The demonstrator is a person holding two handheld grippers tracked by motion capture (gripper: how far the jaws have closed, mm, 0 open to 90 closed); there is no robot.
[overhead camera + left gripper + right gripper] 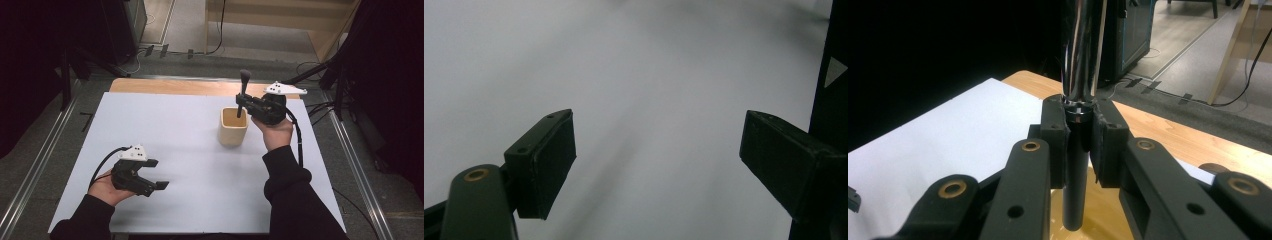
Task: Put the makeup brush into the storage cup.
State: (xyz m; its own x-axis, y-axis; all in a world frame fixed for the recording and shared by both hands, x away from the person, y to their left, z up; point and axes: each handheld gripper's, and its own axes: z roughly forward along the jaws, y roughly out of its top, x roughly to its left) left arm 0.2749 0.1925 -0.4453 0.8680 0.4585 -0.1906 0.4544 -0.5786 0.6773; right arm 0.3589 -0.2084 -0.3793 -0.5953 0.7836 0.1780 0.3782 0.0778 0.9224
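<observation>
The right gripper (pixel 243 106), jaws clamped on the slim black-handled makeup brush (pixel 243 90) at its chrome ferrule, holds this light, stiff, slippery item upright above the beige square wooden cup (pixel 233 126) near the tabletop's far-right corner; the left gripper (pixel 156 174) rests wide open, empty.

High view looks down and forward over the white table (pixel 200 145). Left gripper view sits close above it; right gripper view faces across its far edge.

The brush (pixel 1079 165) has a matt black handle and glossy metal ferrule; the cup (pixel 233 127) looks smooth pale wood.
</observation>
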